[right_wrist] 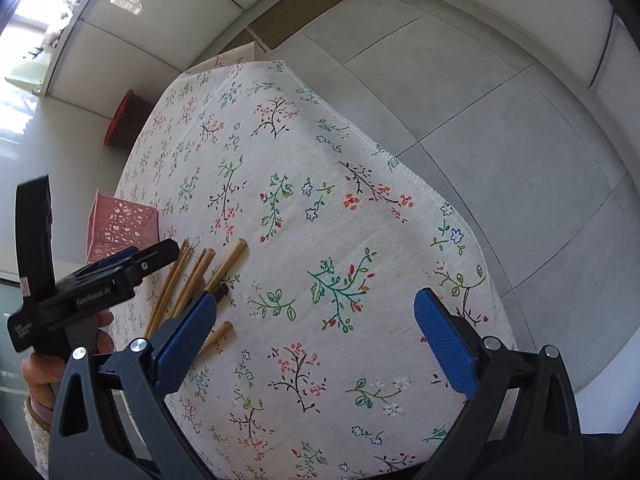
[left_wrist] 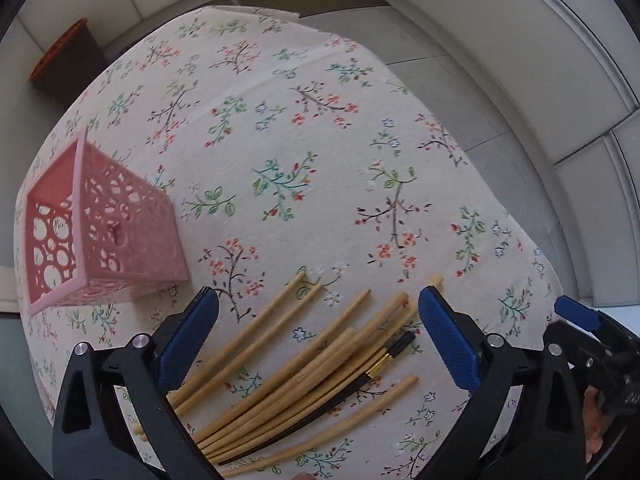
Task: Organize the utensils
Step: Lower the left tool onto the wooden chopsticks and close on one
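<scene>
Several wooden chopsticks [left_wrist: 304, 364] lie in a loose pile on the floral tablecloth [left_wrist: 304, 128], with one black chopstick [left_wrist: 352, 384] among them. My left gripper [left_wrist: 318, 300] is open, its blue pads on either side of the pile, just above it. A pink perforated holder [left_wrist: 100, 232] lies on its side to the left. In the right wrist view my right gripper [right_wrist: 316, 300] is open and empty above bare cloth, to the right of the chopsticks [right_wrist: 188, 280]. The left gripper [right_wrist: 120, 268] and the pink holder [right_wrist: 120, 224] show at that view's left.
The table's far and right edges drop to a grey tiled floor [right_wrist: 480, 120]. A dark bin with an orange rim [left_wrist: 60, 56] stands on the floor beyond the table's left corner. White walls surround the area.
</scene>
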Demonstrator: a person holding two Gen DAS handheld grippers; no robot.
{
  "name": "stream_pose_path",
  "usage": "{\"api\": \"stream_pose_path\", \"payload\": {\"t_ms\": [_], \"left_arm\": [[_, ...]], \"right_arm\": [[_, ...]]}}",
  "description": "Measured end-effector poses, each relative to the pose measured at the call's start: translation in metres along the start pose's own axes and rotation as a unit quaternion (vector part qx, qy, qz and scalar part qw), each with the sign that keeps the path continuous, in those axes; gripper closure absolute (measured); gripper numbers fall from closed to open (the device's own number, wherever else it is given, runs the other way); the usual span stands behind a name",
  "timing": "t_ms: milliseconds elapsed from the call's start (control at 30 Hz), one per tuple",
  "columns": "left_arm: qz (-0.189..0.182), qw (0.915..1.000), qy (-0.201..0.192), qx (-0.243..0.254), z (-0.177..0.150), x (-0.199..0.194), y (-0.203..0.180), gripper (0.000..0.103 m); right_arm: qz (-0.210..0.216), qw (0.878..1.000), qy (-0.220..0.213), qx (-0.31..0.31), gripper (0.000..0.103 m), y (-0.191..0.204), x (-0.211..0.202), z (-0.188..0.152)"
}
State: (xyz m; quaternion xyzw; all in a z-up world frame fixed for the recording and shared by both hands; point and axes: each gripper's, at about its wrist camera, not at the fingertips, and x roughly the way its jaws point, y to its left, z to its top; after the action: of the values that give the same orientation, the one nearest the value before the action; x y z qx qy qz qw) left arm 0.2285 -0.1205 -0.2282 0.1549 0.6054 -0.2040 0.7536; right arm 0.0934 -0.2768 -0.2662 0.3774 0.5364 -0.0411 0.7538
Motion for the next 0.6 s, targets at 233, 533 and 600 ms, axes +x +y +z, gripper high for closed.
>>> {"api": "stream_pose_path", "payload": {"t_ms": [233, 533, 600], "left_arm": [[-0.027, 0.9978, 0.055, 0.027, -0.004, 0.011, -0.023, 0.022], [-0.023, 0.9926, 0.085, 0.084, 0.002, 0.042, -0.063, 0.067], [-0.023, 0.9914, 0.085, 0.097, 0.002, 0.044, -0.074, 0.077]], "right_arm": [[-0.001, 1.0, -0.014, 0.015, 0.007, -0.009, -0.004, 0.002], [-0.012, 1.0, -0.014, 0.023, 0.007, -0.014, -0.004, 0.001], [-0.013, 1.0, -0.01, 0.02, 0.007, -0.013, -0.002, 0.0]]}}
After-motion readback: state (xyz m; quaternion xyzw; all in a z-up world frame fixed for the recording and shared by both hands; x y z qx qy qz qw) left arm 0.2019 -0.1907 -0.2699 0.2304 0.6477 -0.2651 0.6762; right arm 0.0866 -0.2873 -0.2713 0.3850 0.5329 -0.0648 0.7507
